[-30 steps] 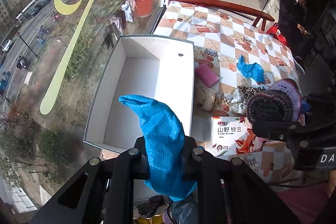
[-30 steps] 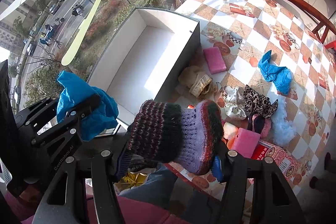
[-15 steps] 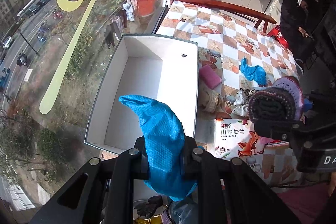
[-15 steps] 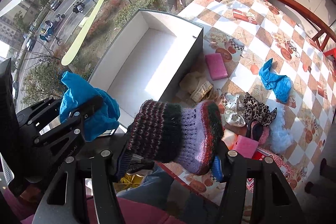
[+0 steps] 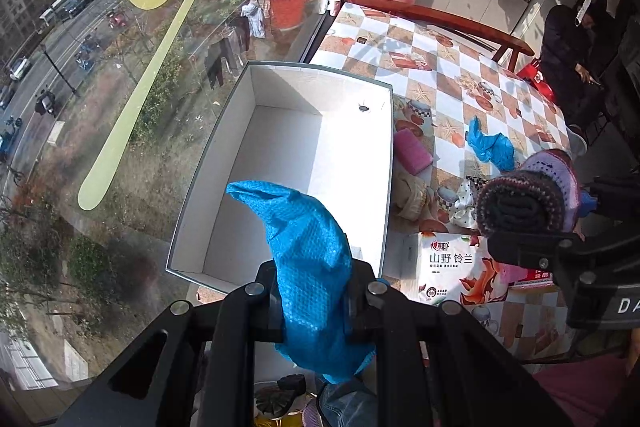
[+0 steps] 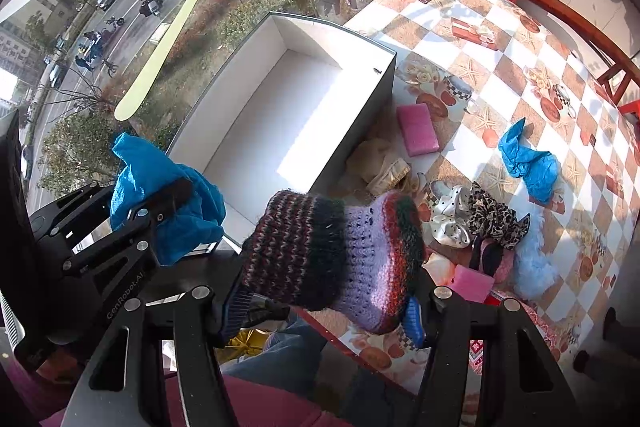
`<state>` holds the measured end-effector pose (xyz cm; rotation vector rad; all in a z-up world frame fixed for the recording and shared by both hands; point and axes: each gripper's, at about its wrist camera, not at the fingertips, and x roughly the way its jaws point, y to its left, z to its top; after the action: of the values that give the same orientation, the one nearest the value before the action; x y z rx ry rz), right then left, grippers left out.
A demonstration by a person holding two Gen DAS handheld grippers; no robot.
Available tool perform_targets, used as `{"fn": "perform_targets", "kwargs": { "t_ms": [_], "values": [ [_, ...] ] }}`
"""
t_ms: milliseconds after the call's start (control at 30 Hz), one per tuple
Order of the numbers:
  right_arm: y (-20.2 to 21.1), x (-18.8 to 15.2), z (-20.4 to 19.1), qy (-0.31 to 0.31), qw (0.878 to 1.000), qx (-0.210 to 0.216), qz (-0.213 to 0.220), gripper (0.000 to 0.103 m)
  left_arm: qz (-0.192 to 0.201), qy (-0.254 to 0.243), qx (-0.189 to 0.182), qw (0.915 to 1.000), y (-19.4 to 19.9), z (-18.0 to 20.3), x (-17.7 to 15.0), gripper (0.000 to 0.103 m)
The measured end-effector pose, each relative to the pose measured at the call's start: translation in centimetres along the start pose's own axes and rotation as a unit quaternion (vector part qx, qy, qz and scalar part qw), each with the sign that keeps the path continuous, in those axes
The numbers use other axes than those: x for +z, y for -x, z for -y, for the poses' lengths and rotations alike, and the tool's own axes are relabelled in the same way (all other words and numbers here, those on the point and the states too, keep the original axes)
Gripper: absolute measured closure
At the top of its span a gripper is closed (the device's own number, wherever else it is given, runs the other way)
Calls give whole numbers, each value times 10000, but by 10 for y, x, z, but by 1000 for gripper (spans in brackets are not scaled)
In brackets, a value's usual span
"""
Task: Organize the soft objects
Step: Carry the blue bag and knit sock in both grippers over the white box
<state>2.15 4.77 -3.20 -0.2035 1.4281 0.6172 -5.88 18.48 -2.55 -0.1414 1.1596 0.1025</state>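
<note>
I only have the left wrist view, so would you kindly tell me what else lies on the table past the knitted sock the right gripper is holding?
Observer: A leopard-print scrunchie lies beside a white dotted one, mostly hidden from you behind the knitted sock.
Operator: Thank you. Is anything beyond those?
Observer: Yes, a fluffy light-blue piece lies just past the leopard-print one.
Operator: And is the sock held well?
Observer: The right gripper is closed on the sock's lower part; its striped cuff points toward the white box.
</note>
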Motion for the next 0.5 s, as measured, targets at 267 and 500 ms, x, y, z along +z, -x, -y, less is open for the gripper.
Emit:
{"fn": "perform_targets", "kwargs": {
  "t_ms": [267, 500],
  "values": [
    [0, 17, -3, 93, 9999, 1, 69, 41, -19, 222, 99, 9997, -8, -12, 3, 84],
    [-7, 43, -14, 392, 9991, -22, 131, 41, -105, 692, 214, 9973, -22, -34, 9, 84]
  ]
}}
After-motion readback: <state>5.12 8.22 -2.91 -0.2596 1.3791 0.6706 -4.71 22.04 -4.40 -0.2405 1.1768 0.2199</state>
